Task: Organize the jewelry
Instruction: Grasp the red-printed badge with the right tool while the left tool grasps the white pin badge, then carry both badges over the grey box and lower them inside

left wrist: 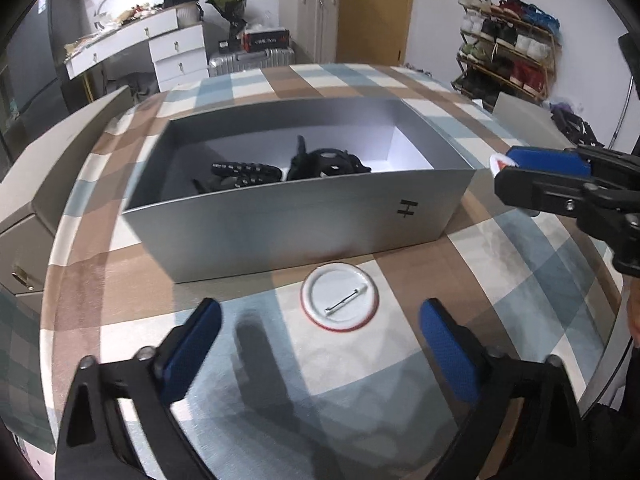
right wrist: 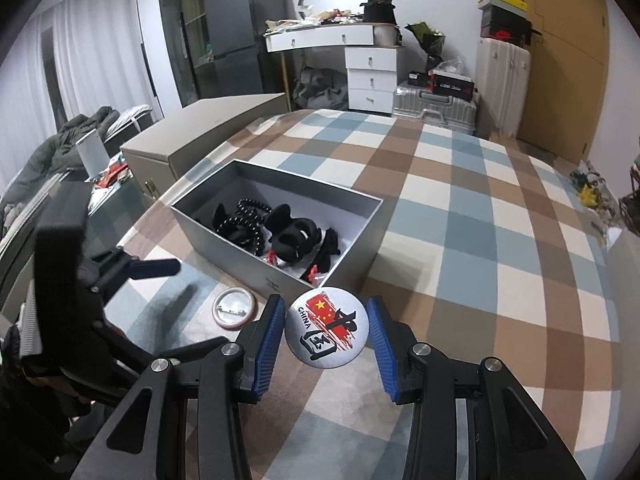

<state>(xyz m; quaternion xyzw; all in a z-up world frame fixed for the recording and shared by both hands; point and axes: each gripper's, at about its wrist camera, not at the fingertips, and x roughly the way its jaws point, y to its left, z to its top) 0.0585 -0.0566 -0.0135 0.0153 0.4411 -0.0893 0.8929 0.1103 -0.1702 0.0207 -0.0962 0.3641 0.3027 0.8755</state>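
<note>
A grey open box [left wrist: 304, 216] [right wrist: 224, 236] stands on the checkered cloth and holds black beads [right wrist: 246, 226] and black accessories [left wrist: 324, 162]. A round pin badge [left wrist: 340, 298] [right wrist: 233, 311] lies face down, pin side up, in front of the box. My left gripper [left wrist: 320, 336] is open, its blue pads on either side of this badge, just short of it. My right gripper [right wrist: 327, 334] is shut on a second badge [right wrist: 327, 327] printed with a red flag and "CHINA", held above the cloth near the box's right corner; it shows in the left wrist view [left wrist: 500, 166].
A beige box lid [right wrist: 200, 136] lies left of the grey box. The checkered cloth [right wrist: 480, 220] stretches far to the right. Beyond it are white drawers [right wrist: 370, 80], suitcases [right wrist: 436, 104] and a shoe rack [left wrist: 508, 44].
</note>
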